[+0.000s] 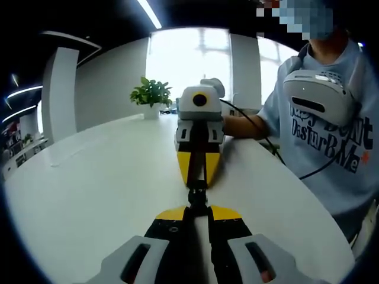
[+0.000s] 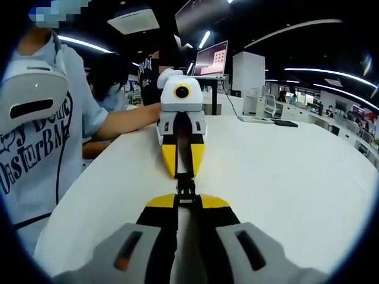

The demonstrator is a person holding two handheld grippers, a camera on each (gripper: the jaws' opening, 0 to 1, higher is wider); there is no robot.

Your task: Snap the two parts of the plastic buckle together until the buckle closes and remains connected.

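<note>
A small black plastic buckle (image 1: 198, 194) hangs just above the white table (image 1: 89, 189), held end to end between my two grippers. In the left gripper view, my left gripper (image 1: 198, 208) rises from the bottom with its yellow-tipped jaws shut on the near buckle part. Facing it, my right gripper (image 1: 198, 182) is shut on the far part. In the right gripper view, the buckle (image 2: 186, 186) again sits between my right gripper (image 2: 187, 200) and the left gripper (image 2: 184, 175). The two parts meet tip to tip; whether they are latched is hidden.
A person in a light blue printed T-shirt (image 1: 331, 130) stands at the table edge (image 2: 35, 136). A potted plant (image 1: 151, 94) stands at the far end. A monitor (image 2: 211, 59) and small desk items (image 2: 284, 123) sit beyond the broad white tabletop (image 2: 284, 177).
</note>
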